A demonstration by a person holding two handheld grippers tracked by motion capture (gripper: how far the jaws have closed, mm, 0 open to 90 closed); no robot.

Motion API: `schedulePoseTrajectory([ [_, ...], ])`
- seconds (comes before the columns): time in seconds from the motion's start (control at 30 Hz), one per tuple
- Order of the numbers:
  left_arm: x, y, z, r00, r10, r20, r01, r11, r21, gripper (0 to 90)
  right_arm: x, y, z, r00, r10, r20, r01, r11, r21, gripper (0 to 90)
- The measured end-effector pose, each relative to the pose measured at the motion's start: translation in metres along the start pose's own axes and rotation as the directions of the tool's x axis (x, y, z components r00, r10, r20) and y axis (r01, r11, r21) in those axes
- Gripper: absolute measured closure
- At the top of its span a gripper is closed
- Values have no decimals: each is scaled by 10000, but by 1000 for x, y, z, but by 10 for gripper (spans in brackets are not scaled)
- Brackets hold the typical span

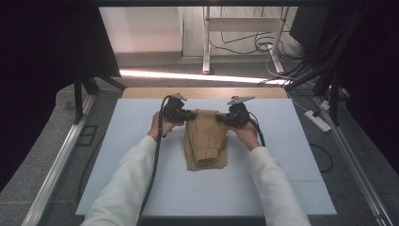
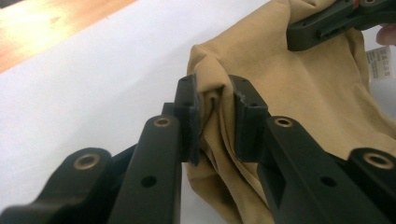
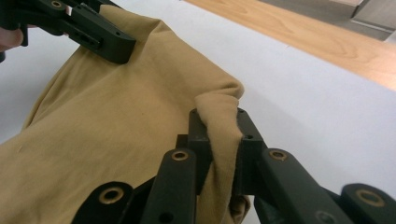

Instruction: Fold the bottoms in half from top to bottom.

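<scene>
White tabletop point(image 1: 141, 141) is spreading out beneath a folded tan garment point(image 1: 205, 143), its long axis running away from the person. At the garment's far end, the left gripper point(image 1: 192, 114) and right gripper point(image 1: 220, 117) are each pinching a corner, equally near, jaws clamped on bunched cloth. Beyond, cables are trailing across the floor.

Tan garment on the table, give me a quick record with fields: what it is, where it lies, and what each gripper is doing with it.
item: tan garment, folded, with a white label at one edge
surface: white table top, wooden strip along its far edge
left gripper: shut on a fold at the garment's far left corner
right gripper: shut on a fold at the garment's far right corner
garment state: far end pinched at both corners, near end lying flat on the table
</scene>
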State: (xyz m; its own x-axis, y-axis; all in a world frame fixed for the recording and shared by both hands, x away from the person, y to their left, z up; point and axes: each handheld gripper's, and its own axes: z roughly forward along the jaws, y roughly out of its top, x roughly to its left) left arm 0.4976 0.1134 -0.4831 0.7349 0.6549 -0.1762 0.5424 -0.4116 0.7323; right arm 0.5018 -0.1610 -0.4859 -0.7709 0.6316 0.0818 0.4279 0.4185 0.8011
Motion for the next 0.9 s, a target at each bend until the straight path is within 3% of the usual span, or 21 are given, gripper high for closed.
schedulePoseTrajectory([
  [0.23, 1, -1, 1, 9995, -139, -278, 138, 9999, -42, 701, -1, 2, 2, 9999, -7, 130, 7, 10000, 53, 801],
  [0.27, 0, -1, 1, 9985, -175, -519, 172, 9998, -70, 654, -1, 2, 2, 9999, -15, 120, 15, 10000, 50, 778],
  [0.3, 0, -1, 0, 9972, -239, -705, 229, 9996, -145, 536, 0, 1, 2, 9998, -49, 173, 48, 10000, 48, 716],
  [0.33, -1, 0, 0, 9954, -299, -905, 291, 9995, -98, 349, 0, 1, 2, 9991, -127, 409, 125, 9999, 39, 593],
  [0.37, -2, 0, -2, 9931, -311, -1132, 314, 9995, 11, 239, 0, 1, 1, 9981, -79, 618, 78, 10000, 17, 502],
  [0.4, -2, 0, -3, 9932, -332, -1114, 336, 9994, 19, 218, 0, 1, 0, 9979, 41, 639, -42, 10000, 11, 476],
  [0.5, -4, -4, -10, 9941, -318, -1039, 310, 9995, -97, 224, -1, 0, -4, 9962, 245, 837, -235, 9996, -136, 378],
  [0.77, -13, -17, -25, 9973, -296, -670, 283, 9994, -196, 248, 8, -7, -18, 9985, 537, 42, -535, 9980, -332, 355],
  [0.9, -23, -27, -34, 9984, -100, -563, 92, 9999, -140, 253, 18, -16, -26, 9987, 351, -363, -363, 9988, -318, 356],
])
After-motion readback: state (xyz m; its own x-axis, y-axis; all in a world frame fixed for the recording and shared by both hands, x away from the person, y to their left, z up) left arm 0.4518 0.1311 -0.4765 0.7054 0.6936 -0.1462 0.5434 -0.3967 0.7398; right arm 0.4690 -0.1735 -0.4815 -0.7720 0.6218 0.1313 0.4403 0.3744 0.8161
